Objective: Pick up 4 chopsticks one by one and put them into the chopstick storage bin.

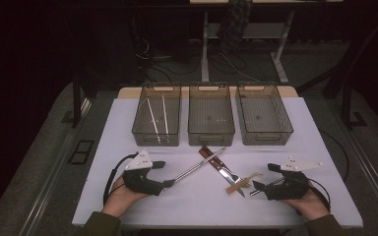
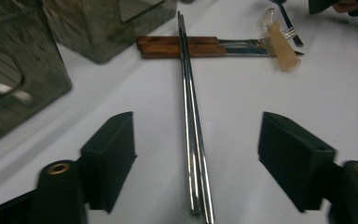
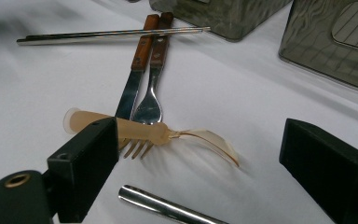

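Between the left gripper's (image 2: 196,158) open fingers (image 2: 109,158) lie the steel chopsticks (image 2: 191,116), long axis running straight away, untouched. Right gripper (image 3: 200,163) looks open too, probably over the amber spoon (image 3: 121,128).

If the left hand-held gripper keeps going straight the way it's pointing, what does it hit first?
The left hand-held gripper stands open astride a pair of metal chopsticks that run straight ahead between its jaws. Sliding on along them, it would probably first meet the wooden handles of the knife and fork lying crosswise under the chopsticks.
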The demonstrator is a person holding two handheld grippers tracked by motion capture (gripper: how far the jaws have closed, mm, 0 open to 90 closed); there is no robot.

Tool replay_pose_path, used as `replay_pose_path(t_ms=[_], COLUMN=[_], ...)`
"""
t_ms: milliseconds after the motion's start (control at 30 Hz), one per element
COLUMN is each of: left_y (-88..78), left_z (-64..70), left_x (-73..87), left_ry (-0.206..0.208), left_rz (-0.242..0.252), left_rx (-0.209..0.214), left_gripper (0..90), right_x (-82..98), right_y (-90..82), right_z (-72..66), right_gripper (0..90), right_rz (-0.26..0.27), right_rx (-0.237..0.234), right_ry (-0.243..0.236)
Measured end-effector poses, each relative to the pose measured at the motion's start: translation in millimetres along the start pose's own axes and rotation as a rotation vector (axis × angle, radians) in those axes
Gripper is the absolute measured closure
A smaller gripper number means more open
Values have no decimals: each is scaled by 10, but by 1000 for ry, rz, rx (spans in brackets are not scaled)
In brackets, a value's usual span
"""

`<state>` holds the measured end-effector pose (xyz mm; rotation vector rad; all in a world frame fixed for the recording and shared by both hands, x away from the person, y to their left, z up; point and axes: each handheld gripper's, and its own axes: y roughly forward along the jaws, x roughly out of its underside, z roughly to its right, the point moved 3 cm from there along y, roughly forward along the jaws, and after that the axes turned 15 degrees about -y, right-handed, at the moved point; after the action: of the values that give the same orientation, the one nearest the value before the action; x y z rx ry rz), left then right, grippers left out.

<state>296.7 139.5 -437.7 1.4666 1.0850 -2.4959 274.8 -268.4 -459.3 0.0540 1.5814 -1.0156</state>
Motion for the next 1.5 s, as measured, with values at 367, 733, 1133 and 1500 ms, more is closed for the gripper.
replay_pose_path(t_ms=[367, 733, 1133, 1500], left_y=[261, 641, 727, 779], left_z=[-10, 12, 9, 15], left_x=[-201, -390, -333, -287], left_ry=[-41, -26, -42, -33], left_rz=[-29, -78, -118, -164], left_rx=[4, 21, 8, 4], left_gripper=[536, 663, 753, 795], right_x=[-5, 2, 4, 6], right_y=[-5, -18, -30, -13], right_z=[2, 9, 5, -2], right_gripper=[113, 113, 113, 113], right_rz=[-3, -4, -6, -22], right_rx=[15, 22, 31, 32], right_ry=[1, -6, -13, -29])
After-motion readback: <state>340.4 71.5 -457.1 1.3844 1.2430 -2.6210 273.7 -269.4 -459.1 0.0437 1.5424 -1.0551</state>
